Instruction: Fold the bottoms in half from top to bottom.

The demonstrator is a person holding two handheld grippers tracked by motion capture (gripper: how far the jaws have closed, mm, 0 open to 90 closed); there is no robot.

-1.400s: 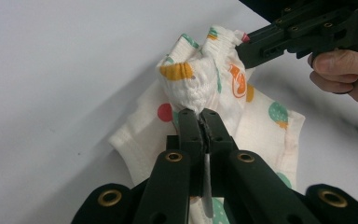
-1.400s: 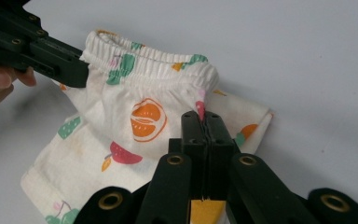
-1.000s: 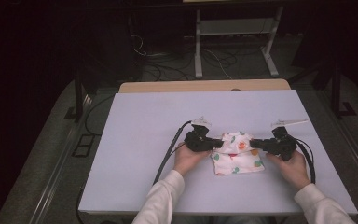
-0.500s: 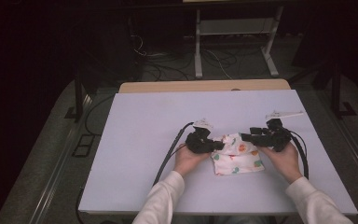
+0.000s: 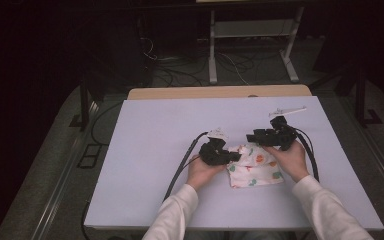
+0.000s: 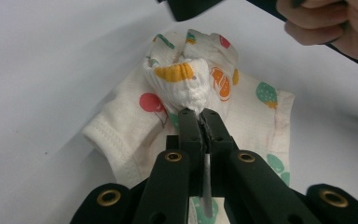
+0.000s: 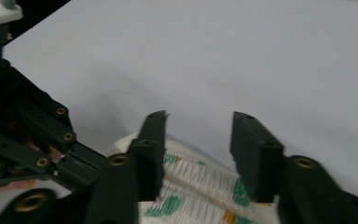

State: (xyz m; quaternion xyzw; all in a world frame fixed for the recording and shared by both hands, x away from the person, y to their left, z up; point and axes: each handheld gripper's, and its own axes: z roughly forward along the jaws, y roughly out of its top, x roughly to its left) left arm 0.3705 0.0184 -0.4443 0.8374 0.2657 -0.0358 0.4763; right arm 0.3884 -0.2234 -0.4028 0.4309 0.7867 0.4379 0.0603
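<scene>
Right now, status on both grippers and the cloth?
Left gripper shut on printed cloth, pinching a bunched fold. Right gripper open above cloth. White table unobstructed nearby.

Dark room; white table [image 5: 145, 150]; floor cables [image 5: 180, 75].

cloth: white, printed with coloured shapes [image 5: 256, 167], lying on the pale counter [image 5: 145, 150]
left tool: [image 5: 234, 157] at the cloth's left edge
right tool: [image 5: 251, 137] above its far edge
</scene>
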